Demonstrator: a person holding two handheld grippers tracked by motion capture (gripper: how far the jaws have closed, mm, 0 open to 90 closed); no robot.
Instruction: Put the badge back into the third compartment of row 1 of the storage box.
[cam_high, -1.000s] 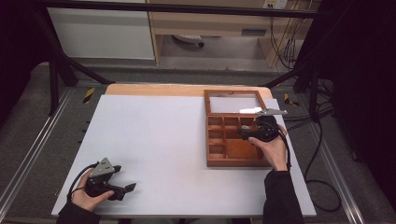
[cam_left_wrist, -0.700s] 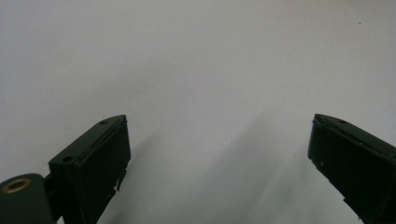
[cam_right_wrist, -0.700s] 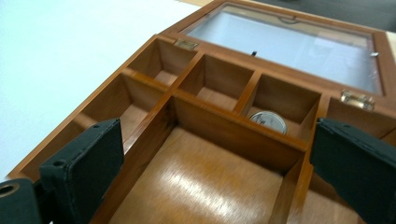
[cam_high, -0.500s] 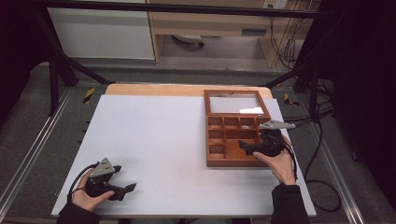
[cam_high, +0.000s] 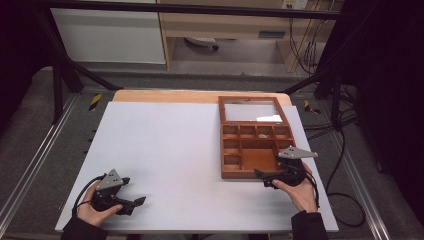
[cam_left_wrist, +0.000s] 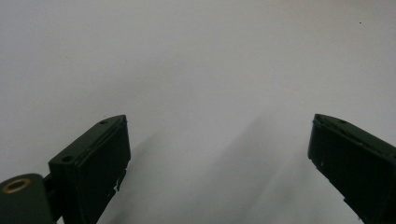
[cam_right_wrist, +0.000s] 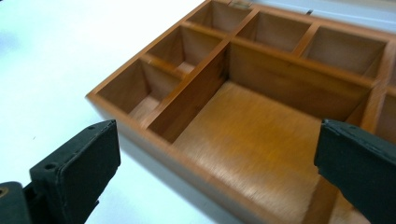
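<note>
A wooden box (cam_high: 222, 150) with several compartments stands on the right half of the white table, its glass lid (cam_high: 252, 111) folded back. My right gripper (cam_high: 261, 178) sits at the box's near right corner, pointing left. Its jaws have just been opening and stand wide, holding nothing. In the right gripper view the box's near wall (cam_right_wrist: 154, 136) and its large bare compartment (cam_right_wrist: 254, 135) lie beyond my right gripper (cam_right_wrist: 218, 126). My left gripper (cam_high: 136, 193) rests near the table's front left edge. It is open over bare white surface, as the left gripper view (cam_left_wrist: 219, 133) shows.
The white table top (cam_high: 165, 150) spreads left of the box, with a wooden strip (cam_high: 165, 96) along its far edge. Metal frame rails run down both sides. Cables (cam_high: 345, 150) hang off the right side, and shelving stands behind.
My right hand has come back from over the box's middle toward the near edge, ending at the box's near right corner. The left hand has stayed put.
</note>
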